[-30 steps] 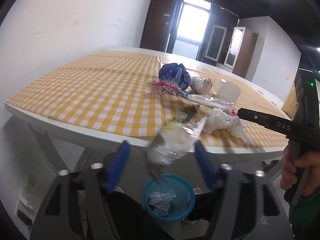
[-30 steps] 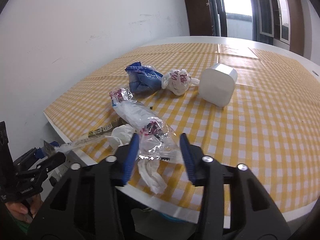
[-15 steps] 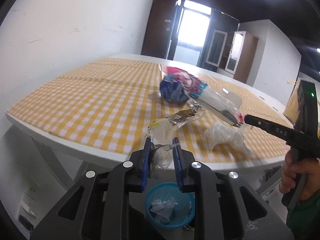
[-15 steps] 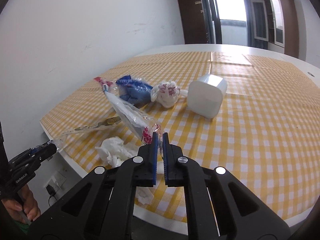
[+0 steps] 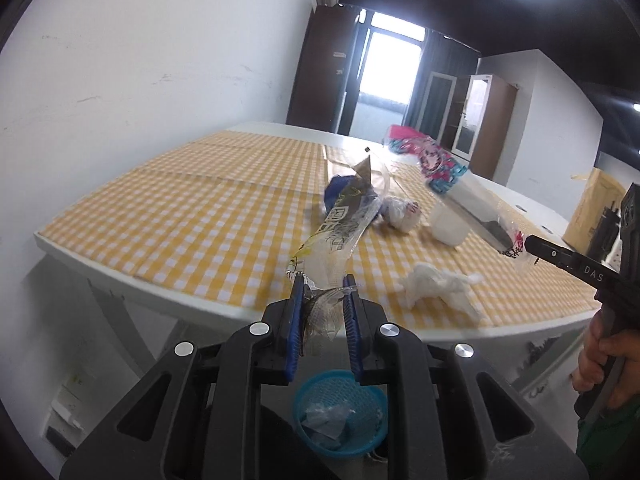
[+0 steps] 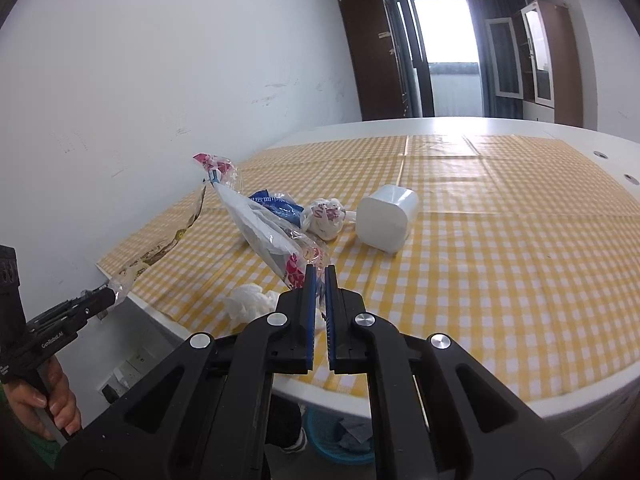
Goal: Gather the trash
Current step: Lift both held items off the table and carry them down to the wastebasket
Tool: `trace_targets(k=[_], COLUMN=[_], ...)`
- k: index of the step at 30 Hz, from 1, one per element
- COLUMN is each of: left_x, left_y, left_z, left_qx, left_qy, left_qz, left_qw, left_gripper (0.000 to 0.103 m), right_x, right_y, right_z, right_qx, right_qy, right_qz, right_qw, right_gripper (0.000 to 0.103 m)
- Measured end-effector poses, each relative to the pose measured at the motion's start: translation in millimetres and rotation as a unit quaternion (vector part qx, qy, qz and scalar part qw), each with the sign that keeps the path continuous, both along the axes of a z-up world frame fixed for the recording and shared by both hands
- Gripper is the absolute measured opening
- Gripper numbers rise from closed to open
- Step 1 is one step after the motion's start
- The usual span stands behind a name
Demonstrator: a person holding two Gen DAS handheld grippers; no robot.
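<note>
My left gripper [image 5: 322,292] is shut on a clear plastic wrapper with dark print [image 5: 344,220], held up over the table's near edge; it also shows in the right wrist view [image 6: 160,250]. My right gripper [image 6: 319,276] is shut on a clear bag with pink and blue print [image 6: 264,224], lifted above the table; it shows in the left wrist view [image 5: 452,184] too. A crumpled white tissue [image 5: 436,286] lies near the table edge. A blue bag [image 6: 276,206] and a knotted white bag [image 6: 326,218] lie further in. A blue basket [image 5: 340,416] with trash stands on the floor below.
A white square container [image 6: 386,216] lies on its side on the yellow checked tablecloth [image 6: 500,248]. A white wall runs along the left. Wooden cabinets [image 6: 544,56] and a bright doorway stand at the far end of the room.
Both grippers closed from open onto their wrappers and lifted them off the table. The left wrapper now hangs upright from the jaws; the right bag is raised higher.
</note>
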State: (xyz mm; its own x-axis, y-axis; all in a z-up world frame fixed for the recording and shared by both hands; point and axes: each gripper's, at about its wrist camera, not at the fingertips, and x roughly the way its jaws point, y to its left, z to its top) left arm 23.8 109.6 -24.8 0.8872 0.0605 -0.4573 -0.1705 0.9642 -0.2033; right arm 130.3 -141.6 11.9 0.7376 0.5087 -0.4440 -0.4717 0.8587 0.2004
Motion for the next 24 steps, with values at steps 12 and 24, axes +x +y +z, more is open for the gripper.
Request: trace_targets(k=[12,24], left_x=[-65,-111], left_y=[-20,-56], left_z=[6,-14], left_qx=[-0.001,0.023], left_qy=[-0.004,0.041], left_qz=[-0.055,-0.126], left_qw=[0.9985,0.9909], left_gripper=[0.016,0.016], right_x=[-67,-124], right_y=[-33,-72], right_z=[15,7], right_qx=[0.008,-0.01], right_qy=[-0.018,-0.001], right_qz=[0.003,0.01], right_qw=[1.0,1.0], right_gripper=[0.004,0.004])
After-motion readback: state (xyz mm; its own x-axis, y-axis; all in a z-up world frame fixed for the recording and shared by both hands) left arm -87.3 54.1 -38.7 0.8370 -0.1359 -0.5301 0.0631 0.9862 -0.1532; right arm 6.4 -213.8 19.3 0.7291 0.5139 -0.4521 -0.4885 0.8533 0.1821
